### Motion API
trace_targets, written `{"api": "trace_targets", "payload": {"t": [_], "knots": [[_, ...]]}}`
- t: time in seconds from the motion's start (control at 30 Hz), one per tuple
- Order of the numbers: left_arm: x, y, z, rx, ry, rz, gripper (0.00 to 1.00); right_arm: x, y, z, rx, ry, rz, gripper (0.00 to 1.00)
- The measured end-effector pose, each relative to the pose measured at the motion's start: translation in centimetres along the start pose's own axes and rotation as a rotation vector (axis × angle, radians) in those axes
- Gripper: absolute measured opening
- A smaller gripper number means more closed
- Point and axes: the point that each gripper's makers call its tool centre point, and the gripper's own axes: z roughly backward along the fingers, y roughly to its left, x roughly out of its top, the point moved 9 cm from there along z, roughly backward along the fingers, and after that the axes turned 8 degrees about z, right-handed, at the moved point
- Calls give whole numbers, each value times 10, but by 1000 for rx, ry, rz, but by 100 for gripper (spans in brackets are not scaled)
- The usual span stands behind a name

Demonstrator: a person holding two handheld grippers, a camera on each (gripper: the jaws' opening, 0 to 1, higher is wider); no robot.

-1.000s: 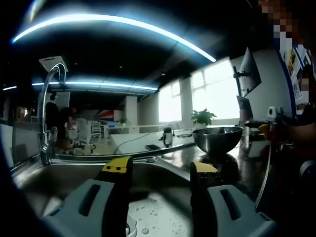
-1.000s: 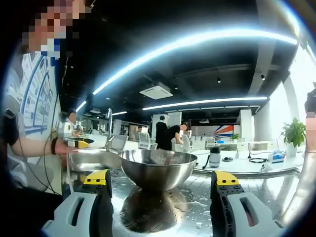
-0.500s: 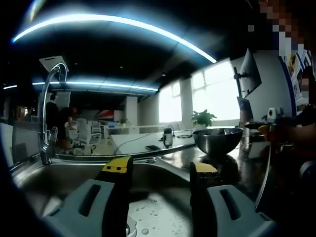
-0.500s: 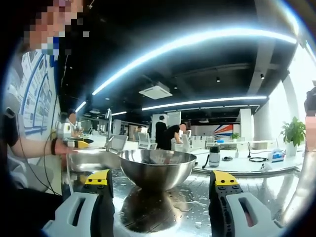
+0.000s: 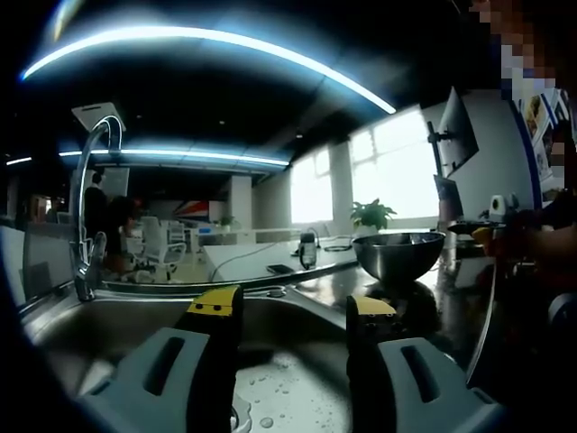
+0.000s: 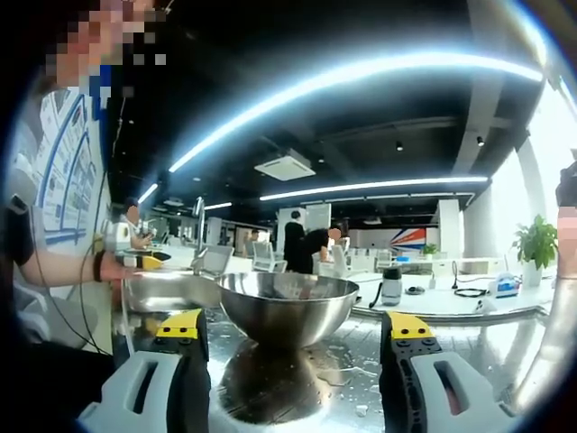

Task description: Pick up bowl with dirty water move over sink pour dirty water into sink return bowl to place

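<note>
A shiny steel bowl (image 6: 287,309) stands upright on the wet counter just beyond my right gripper (image 6: 295,327), whose yellow-tipped jaws stand open on either side of it without touching. The same bowl (image 5: 397,255) appears at the right in the left gripper view, on the counter beside the sink (image 5: 135,316). My left gripper (image 5: 293,307) hangs open over the sink basin, nothing between its jaws. The water inside the bowl is hidden by its rim.
A tall curved tap (image 5: 88,207) rises at the sink's left edge. A person's hand (image 6: 113,269) and the other gripper show at the left of the right gripper view. Water drops lie on the counter (image 6: 361,361). A small jar (image 6: 390,287) stands behind.
</note>
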Motion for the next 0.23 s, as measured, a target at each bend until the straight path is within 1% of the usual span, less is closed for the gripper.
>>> {"api": "trace_targets", "payload": {"t": [0.23], "knots": [[0,0,0,0,-2,-1,44,0,0,0,-2,1,2,71]]}}
